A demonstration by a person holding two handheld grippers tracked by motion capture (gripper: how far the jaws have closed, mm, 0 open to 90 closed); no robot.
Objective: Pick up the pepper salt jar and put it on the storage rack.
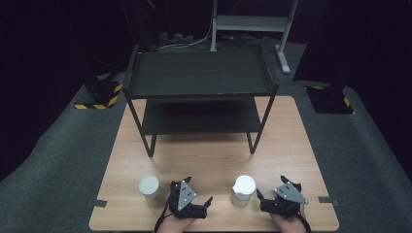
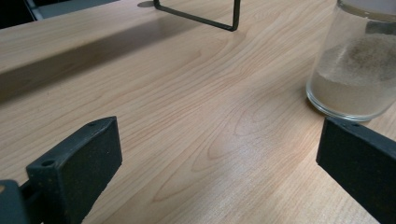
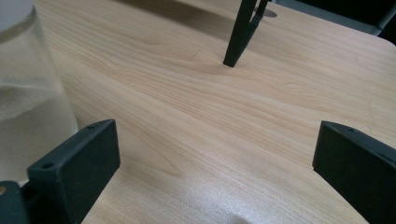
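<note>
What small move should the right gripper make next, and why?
Probably a short shift to its left to bring the white-lidded jar between its jaws. The right gripper is open and holds nothing, and the jar stands just beside its left jaw on the table, outside the gap.

Two lidded glass jars, one (image 1: 150, 190) at left and one (image 1: 243, 190) at right, one black two-tier shelf rack (image 1: 200, 77) and two handheld grippers, left (image 1: 193, 190) and right (image 1: 274, 189), occupy one wooden table (image 1: 214, 155).
</note>
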